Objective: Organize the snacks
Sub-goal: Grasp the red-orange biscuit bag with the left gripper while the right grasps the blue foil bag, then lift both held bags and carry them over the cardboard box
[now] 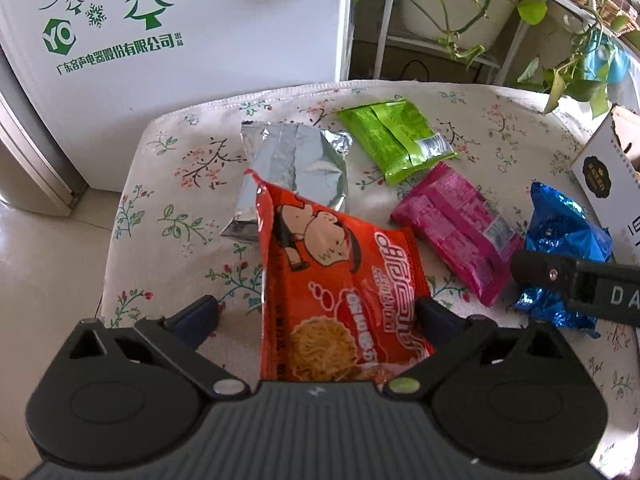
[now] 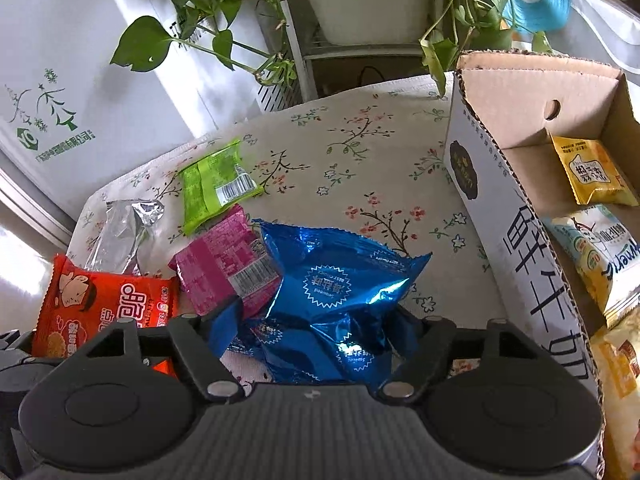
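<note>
A red noodle packet (image 1: 340,280) lies on the floral tablecloth (image 1: 180,208) between the fingers of my left gripper (image 1: 316,312), which stands wide open; its left finger is clear of the packet. My right gripper (image 2: 316,324) has its blue pads against both sides of a crumpled blue foil packet (image 2: 340,280) and is shut on it. One right finger (image 1: 536,270) shows in the left wrist view, over the blue packet (image 1: 560,232). Behind lie a pink packet (image 1: 456,224), a green packet (image 1: 396,140) and a silver packet (image 1: 296,164).
An open cardboard box (image 2: 500,200) stands on the right of the table, with a yellow packet (image 2: 592,172) and other snack bags (image 2: 600,248) inside. A white appliance (image 1: 180,20) and potted vines (image 2: 208,24) on a rack stand behind the table.
</note>
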### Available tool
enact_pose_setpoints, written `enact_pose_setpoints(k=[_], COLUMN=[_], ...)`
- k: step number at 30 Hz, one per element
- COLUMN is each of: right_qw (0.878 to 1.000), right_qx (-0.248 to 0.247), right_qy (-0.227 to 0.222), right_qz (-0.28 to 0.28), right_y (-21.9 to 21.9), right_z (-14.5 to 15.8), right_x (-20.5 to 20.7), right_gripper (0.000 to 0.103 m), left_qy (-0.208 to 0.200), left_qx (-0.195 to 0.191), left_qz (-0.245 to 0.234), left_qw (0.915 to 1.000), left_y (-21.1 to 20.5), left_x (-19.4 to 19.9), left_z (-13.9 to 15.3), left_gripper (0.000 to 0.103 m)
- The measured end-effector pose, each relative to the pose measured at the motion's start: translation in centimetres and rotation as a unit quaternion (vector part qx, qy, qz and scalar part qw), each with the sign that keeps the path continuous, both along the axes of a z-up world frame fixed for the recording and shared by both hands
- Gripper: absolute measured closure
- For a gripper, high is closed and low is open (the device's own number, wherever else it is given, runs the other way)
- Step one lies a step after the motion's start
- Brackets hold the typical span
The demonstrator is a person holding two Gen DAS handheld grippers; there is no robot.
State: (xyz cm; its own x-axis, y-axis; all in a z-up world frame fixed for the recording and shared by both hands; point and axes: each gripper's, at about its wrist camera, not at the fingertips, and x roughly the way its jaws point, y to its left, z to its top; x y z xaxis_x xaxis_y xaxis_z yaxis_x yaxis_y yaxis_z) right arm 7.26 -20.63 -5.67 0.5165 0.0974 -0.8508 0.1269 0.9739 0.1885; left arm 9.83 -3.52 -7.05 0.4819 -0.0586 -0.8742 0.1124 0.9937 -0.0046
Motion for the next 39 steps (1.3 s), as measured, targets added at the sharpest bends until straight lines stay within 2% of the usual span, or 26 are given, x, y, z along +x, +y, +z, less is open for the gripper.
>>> enact_pose_setpoints(k=[5,8,10,13,21,34,37,39], right_qw=[1.0,1.0,1.0,1.0,0.999,0.999,0.999,0.999], right_qx=[0.0,-0.006,-0.002,0.001,0.009,0.026,0.026,0.026], right_qy=[-0.004,-0.011,-0.011,-0.014,-0.025,-0.037,-0.037,-0.037], right_qz=[0.007,0.01,0.009,0.01,0.02,0.024,0.024,0.024], right_y=[0.1,0.1,0.0,-0.1,-0.2,-0.8,-0.8,-0.7], right_z=[0.4,0.7,0.9,1.1,1.8,3.1,3.2,3.2], right_x=[-0.3,-0.5,-0.6,-0.7,-1.3,-2.1,-2.2,-2.2], right_gripper=[0.025,0.025,0.025,0.026,0.027,0.029,0.029,0.029], left_qy=[-0.003,-0.016,-0.024,-0.026,-0.031,-0.04,-0.04,-0.035], left_qx=[-0.006,-0.011,-0.012,-0.024,-0.036,-0.053,-0.05,-0.047], left_qz=[0.002,-0.011,-0.023,-0.023,-0.015,-0.019,-0.019,-0.022], left_qw=[1.0,0.9998,0.9994,0.9991,0.9988,0.9976,0.9978,0.998], left_y=[0.1,-0.2,-0.5,-0.5,-0.2,-0.1,-0.2,-0.2], left_x=[0.0,-0.2,-0.5,-0.7,-1.2,-2.3,-2.4,-2.2], left_z=[0.1,0.4,0.7,0.9,1.7,3.2,2.9,2.3], left_gripper=[0.004,0.018,0.034,0.042,0.054,0.068,0.063,0.053])
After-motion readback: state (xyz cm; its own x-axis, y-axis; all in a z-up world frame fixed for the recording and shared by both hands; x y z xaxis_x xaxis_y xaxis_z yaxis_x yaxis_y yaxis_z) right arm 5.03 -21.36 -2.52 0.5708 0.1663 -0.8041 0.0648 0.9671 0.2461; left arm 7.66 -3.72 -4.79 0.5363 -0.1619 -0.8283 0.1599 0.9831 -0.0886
